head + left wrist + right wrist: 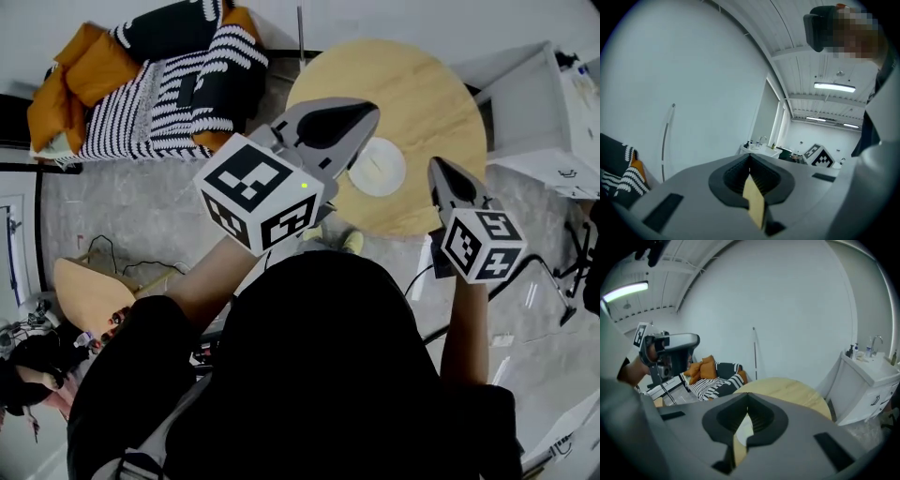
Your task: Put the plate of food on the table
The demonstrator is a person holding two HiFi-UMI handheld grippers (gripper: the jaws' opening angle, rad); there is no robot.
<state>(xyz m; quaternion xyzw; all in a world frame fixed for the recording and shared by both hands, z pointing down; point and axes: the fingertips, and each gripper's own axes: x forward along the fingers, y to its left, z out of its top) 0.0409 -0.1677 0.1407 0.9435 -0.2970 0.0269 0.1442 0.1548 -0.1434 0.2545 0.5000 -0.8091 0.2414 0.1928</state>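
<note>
Head view showed the white plate (377,167) lying on the round wooden table (422,94), with the left gripper (361,117) and right gripper (441,176) held near it. Left gripper view showed jaws pressed together, empty, facing a white wall (693,70). Right gripper view showed jaws likewise together, empty, with the table beyond.

A round wooden table (412,103) stands on the grey floor (141,206); one white plate (377,167) lies on it, near its edge.
</note>
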